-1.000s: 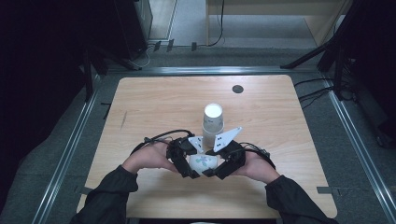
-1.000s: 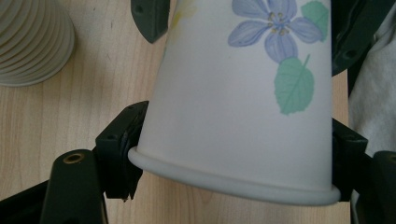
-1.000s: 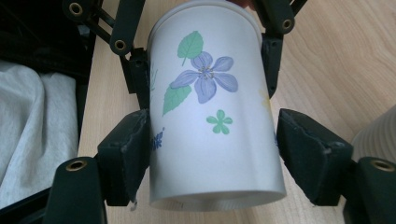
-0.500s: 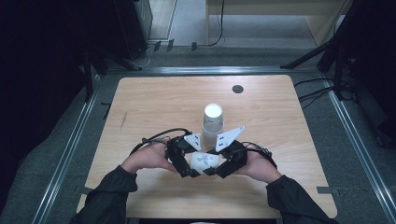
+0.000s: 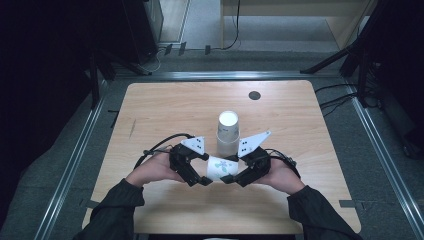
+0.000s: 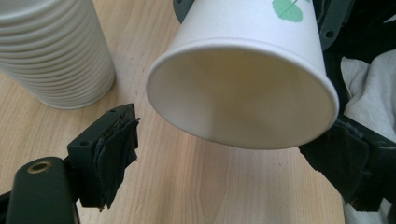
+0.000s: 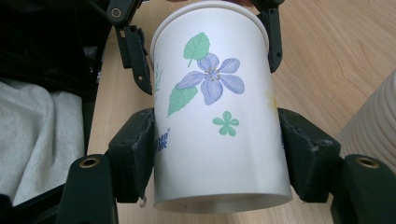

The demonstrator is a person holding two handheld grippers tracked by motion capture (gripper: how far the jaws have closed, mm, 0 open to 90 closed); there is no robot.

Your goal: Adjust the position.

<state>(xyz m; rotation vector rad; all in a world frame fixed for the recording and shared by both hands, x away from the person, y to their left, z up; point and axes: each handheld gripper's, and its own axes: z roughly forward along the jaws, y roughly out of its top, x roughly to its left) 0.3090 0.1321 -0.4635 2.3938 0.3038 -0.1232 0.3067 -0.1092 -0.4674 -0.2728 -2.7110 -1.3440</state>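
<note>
A white paper cup (image 5: 220, 167) printed with a purple flower and green leaves lies on its side, held just above the table between both hands. My right gripper (image 5: 234, 170) is shut on the cup (image 7: 215, 116) near its base, one pad pressing each side. The cup's open mouth (image 6: 243, 93) faces my left gripper (image 6: 231, 156), whose jaws are spread wider than the rim. Its left pad (image 6: 114, 149) stands apart from the cup. A tall upside-down stack of white cups (image 5: 227, 132) stands just behind the held cup.
The wooden table (image 5: 165, 115) has a small black round hole (image 5: 254, 95) near its far edge. The cup stack (image 6: 51, 51) is close to the left gripper, and the stack (image 7: 373, 121) also borders the right one. Metal rails and cables surround the table.
The two hands have drawn slightly apart, so more of the cup shows between the grippers. The stack has not moved.
</note>
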